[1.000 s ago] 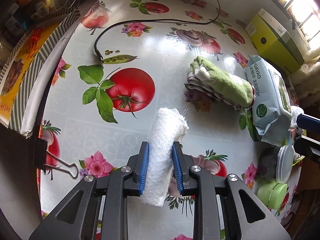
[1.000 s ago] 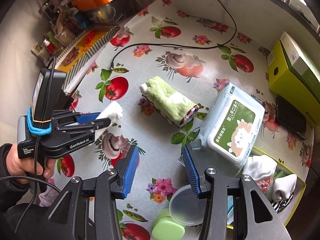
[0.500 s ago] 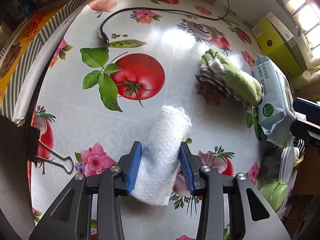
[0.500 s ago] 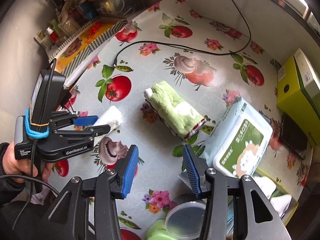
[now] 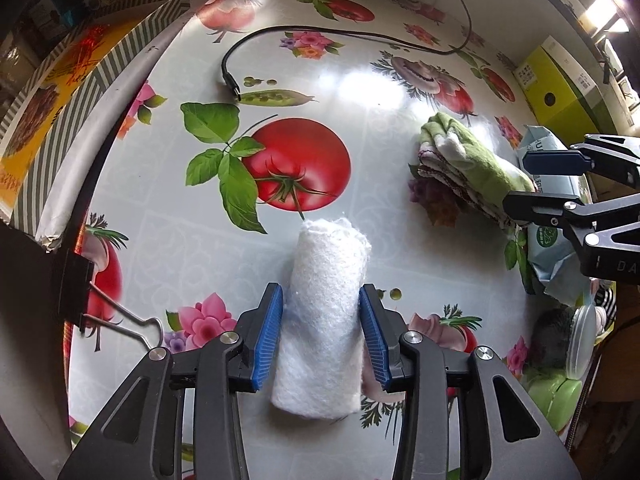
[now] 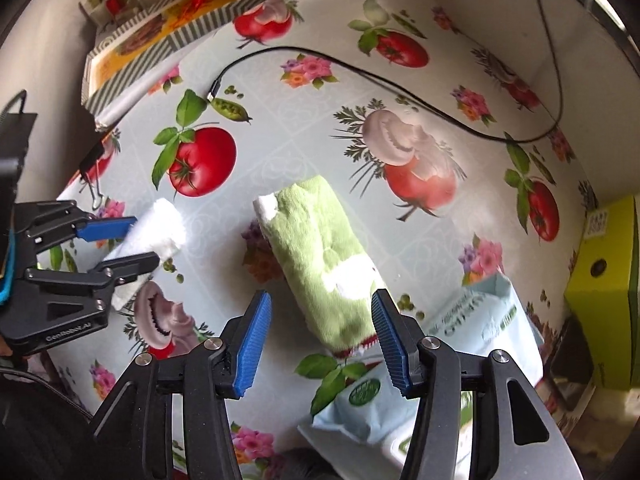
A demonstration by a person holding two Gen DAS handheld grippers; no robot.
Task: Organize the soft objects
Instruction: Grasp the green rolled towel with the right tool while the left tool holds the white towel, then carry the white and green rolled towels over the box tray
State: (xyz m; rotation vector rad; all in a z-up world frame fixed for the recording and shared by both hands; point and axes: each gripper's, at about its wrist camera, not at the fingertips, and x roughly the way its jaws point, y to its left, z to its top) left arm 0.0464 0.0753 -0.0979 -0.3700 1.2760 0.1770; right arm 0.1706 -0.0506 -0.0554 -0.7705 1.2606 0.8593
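A white rolled towel (image 5: pixel 324 320) lies on the tomato-print tablecloth (image 5: pixel 200 260). My left gripper (image 5: pixel 320 290) points down over it, open, with its blue pads close along both sides of the roll and not squeezing it. A folded green towel (image 6: pixel 316 240) with a white patch lies to the right of the roll. My right gripper (image 6: pixel 322 296) hangs straight over its near end, the jaws opening and apart from the cloth. The right wrist view also shows the left gripper (image 6: pixel 144 240) astride the white roll (image 6: pixel 164 224).
A pale blue wet-wipes pack (image 6: pixel 452 340) lies right beside the green towel, with a yellow-green box (image 6: pixel 604 280) beyond it. A black cable (image 5: pixel 320 34) runs across the far side. A binder clip (image 5: pixel 120 320) and a striped box (image 5: pixel 80 80) mark the left edge.
The left jaws let go of the white roll, which has spread out on the cloth. The right gripper has come down and closer to the green towel, rolling and widening its jaws.
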